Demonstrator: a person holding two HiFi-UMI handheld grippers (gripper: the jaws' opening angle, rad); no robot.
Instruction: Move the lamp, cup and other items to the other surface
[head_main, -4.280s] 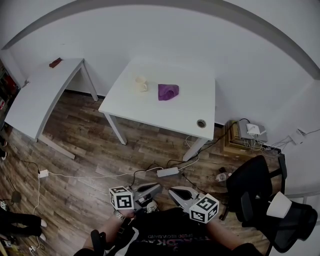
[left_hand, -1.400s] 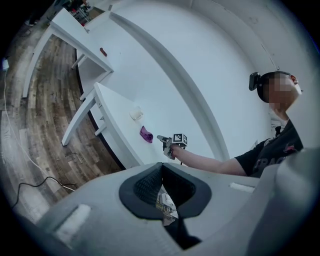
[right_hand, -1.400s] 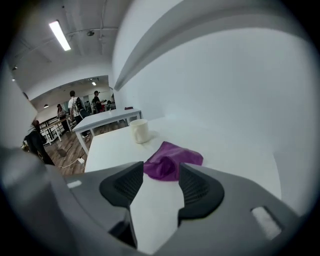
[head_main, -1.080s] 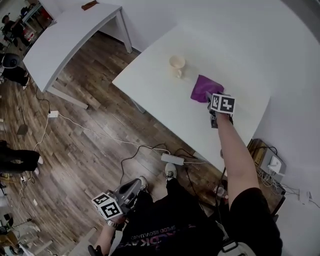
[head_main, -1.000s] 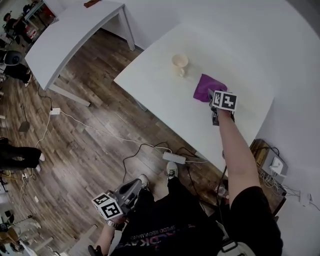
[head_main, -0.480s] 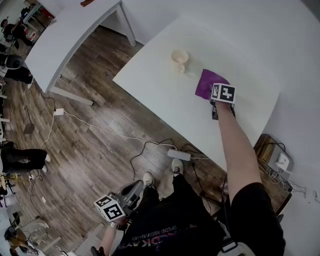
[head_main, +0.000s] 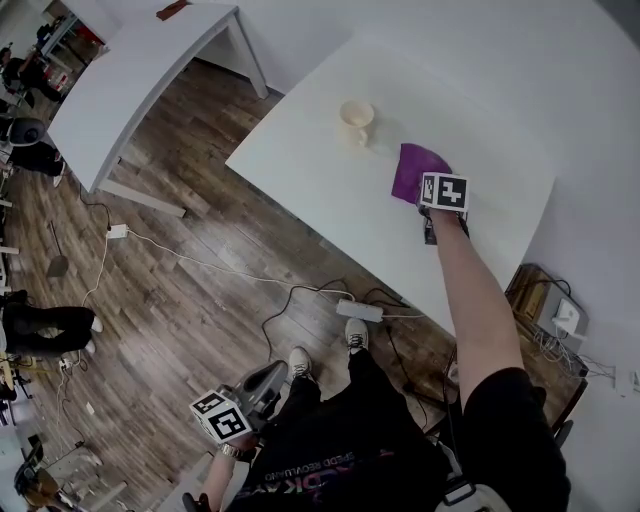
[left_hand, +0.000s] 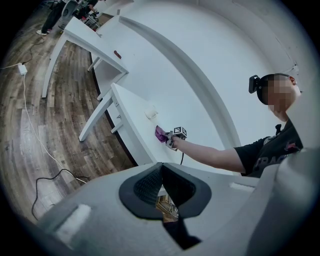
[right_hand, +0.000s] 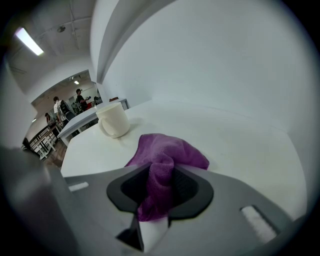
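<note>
**Head view.** Two white worktops are seen from above over a wood-plank floor. On the nearer worktop (head_main: 320, 190) a cream cup (head_main: 355, 118) stands upright, with a purple cloth (head_main: 408, 168) a little apart from it towards the right edge. The right gripper (head_main: 424, 190) is held at the cloth on an outstretched arm, its marker cube uppermost. The left gripper (head_main: 270, 378) is held low beside the body, well apart from both worktops. A power strip (head_main: 358, 309) with its cables lies on the floor. A small dark object (head_main: 172, 10) rests at the far end of the second worktop (head_main: 130, 70). The jaws of neither gripper can be read here.

**Right gripper view.** The grip that the head view hides is shown. The jaws of the right gripper (right_hand: 160, 186) have just been closing and now stand narrow, their pads pressed on a bunched fold of the purple cloth (right_hand: 167, 152). The rest of the cloth is spread on the worktop (right_hand: 240, 145). The cup (right_hand: 114, 120) is seen beyond it, handle to the left. People (right_hand: 60, 107) are visible in a far room.

**Left gripper view.** The jaws of the left gripper (left_hand: 161, 186) are brought together with nothing between them. The scene is shown from the side: the cup (left_hand: 151, 113), the purple cloth (left_hand: 160, 134) and the right gripper (left_hand: 170, 138) at the worktop edge.
</note>
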